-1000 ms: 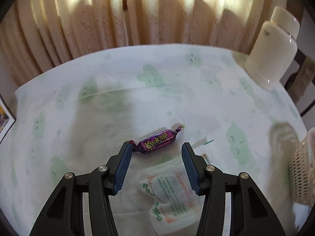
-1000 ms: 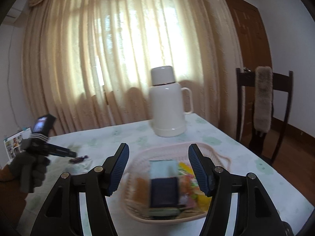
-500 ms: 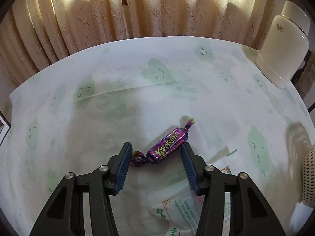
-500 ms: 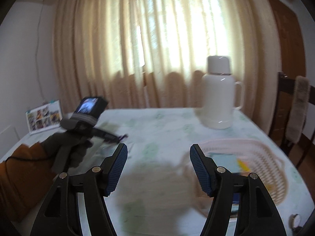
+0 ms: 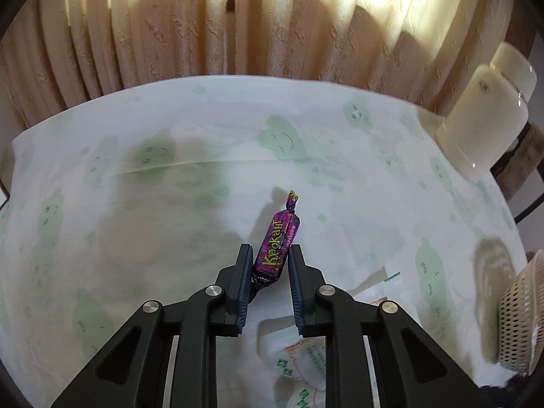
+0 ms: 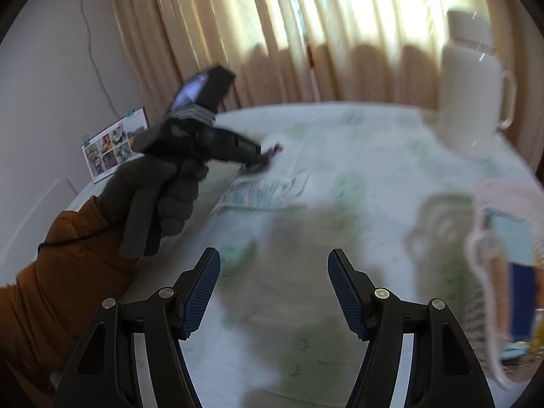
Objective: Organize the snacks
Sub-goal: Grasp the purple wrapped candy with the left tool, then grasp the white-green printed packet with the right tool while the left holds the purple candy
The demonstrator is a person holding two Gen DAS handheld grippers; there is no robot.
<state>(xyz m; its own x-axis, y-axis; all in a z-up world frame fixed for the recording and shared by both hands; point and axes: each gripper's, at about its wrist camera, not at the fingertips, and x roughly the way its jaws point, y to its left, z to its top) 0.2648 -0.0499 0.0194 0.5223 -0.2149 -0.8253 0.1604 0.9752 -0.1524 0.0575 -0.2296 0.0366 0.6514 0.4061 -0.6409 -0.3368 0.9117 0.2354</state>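
My left gripper is shut on a purple wrapped candy, which sticks out forward between the fingers just above the tablecloth. A white snack packet with green and orange print lies on the table under that gripper. In the right wrist view the left gripper shows in a gloved hand, with the candy at its tip and the packet below. My right gripper is open and empty above the table. The pink basket with several snacks is at the right, and its edge shows in the left wrist view.
A white thermos stands at the table's far right, also seen in the right wrist view. Curtains hang behind the table. A dark chair stands past the thermos. A photo calendar leans on the left wall.
My left gripper closed on the purple candy, which turned to point forward. My right gripper swung left, away from the basket, toward the middle of the table.
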